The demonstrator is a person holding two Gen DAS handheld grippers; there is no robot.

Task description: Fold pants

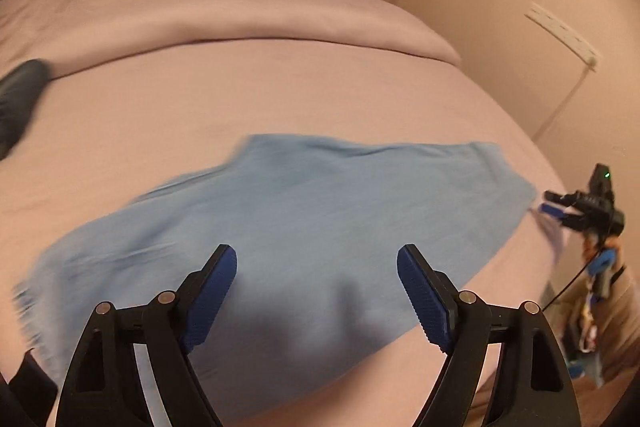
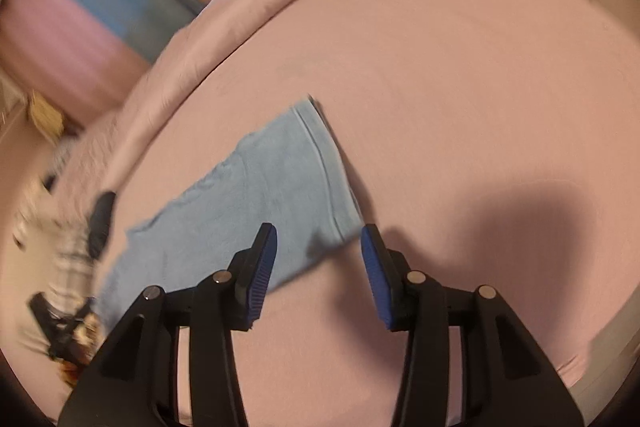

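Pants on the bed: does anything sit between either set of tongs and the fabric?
Nothing visible does. The light blue pants lie flat on the pink bed sheet. The left tongs are open directly over them. The right tongs are open at the hemmed edge, with only bare sheet around.

Plain light blue pants (image 1: 304, 211) are lying on a pale pink bed sheet (image 1: 280, 91). Both the left gripper (image 1: 317, 297) and the right gripper (image 2: 319, 277) are showing black frames with ribbed dark blue pads. Far off, curtains (image 2: 80, 23) are hanging in pink and blue vertical bands.
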